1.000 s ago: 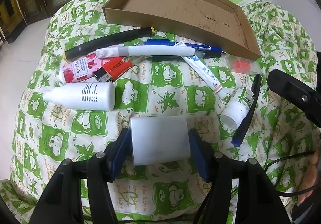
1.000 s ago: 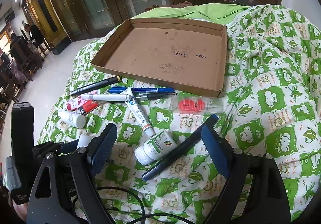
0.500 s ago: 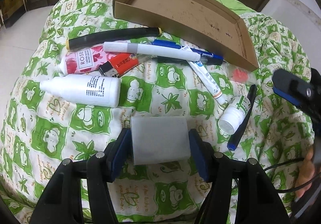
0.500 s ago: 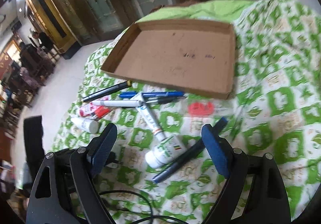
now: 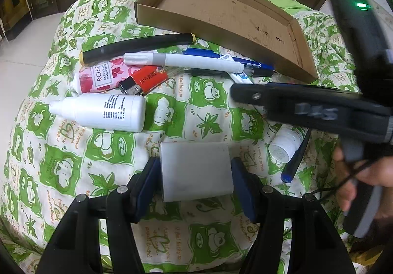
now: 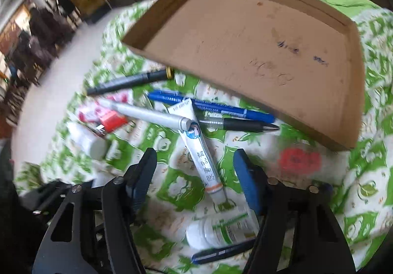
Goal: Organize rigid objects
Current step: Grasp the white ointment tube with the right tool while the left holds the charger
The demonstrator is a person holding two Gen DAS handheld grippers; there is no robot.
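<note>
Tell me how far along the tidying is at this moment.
Barely started: the cardboard tray holds nothing yet. In hand: the left tool is shut on a white box, not yet carried to the tray. The right tool is open above the ointment tube. Left on the quilt: white bottle, lighter, hand cream, pens, small pill bottle.

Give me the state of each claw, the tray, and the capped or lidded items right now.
left claw: shut on the white block
right claw: open, over the ointment tube
cardboard tray: empty
white bottle: lying down, capped
white marker: capped
lighter: lying flat
</note>
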